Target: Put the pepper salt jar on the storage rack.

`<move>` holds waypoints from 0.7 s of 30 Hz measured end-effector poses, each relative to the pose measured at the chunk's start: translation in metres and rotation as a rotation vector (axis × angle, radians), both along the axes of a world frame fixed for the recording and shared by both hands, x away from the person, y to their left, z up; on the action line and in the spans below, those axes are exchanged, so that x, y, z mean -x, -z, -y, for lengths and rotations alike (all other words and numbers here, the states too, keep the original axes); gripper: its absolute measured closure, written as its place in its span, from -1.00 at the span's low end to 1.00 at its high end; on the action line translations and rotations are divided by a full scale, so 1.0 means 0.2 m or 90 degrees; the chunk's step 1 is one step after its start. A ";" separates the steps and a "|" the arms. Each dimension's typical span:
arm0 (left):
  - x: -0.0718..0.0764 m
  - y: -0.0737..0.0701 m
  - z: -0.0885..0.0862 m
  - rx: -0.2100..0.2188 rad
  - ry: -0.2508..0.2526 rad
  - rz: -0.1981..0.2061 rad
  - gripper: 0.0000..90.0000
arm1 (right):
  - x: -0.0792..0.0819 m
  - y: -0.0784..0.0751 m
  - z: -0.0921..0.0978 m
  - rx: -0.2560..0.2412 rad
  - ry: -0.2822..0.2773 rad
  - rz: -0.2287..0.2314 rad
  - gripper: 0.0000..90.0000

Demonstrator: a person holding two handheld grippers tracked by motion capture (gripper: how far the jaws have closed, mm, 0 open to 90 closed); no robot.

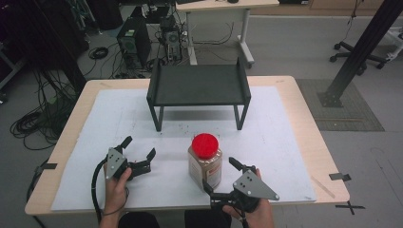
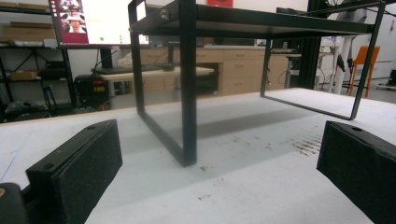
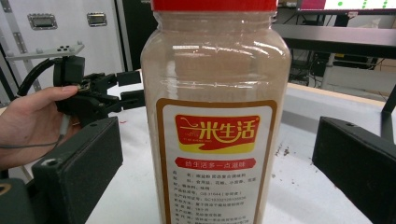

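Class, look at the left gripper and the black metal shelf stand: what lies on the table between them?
Nothing stands there: between the left gripper and the black shelf stand lies bare white table cover, with a few small brown specks in the left gripper view.

The table holds one red-lidded jar (image 1: 205, 161), one black metal shelf (image 1: 198, 85) and two hand-held tools.

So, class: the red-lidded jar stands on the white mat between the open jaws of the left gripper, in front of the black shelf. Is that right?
Not quite. The jar sits between the open jaws of the right gripper, as the right gripper view shows. The left gripper is open too, but faces the black shelf with nothing between its jaws. The rest holds: red lid, white mat, shelf behind.
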State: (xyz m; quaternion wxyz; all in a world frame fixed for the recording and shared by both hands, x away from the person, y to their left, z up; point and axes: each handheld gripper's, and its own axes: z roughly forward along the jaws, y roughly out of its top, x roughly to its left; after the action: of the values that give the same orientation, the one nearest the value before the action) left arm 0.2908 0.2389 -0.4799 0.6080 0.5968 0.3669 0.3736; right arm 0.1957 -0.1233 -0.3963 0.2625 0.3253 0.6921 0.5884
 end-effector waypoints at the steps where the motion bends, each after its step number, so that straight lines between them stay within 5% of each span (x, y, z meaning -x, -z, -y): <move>1: 0.00 0.00 0.00 0.000 0.000 0.000 -1.00 | 0.00 0.00 0.00 0.000 0.001 0.000 -0.97; 21: 0.00 0.00 0.00 -0.001 0.001 0.001 -1.00 | -0.06 0.04 -0.07 0.009 0.006 -0.002 -0.98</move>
State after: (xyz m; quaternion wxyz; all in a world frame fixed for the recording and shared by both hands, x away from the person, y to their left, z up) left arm 0.2907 0.2388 -0.4800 0.6078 0.5974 0.3660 0.3739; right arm 0.2067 -0.1097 -0.4043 0.2664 0.3273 0.6951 0.5820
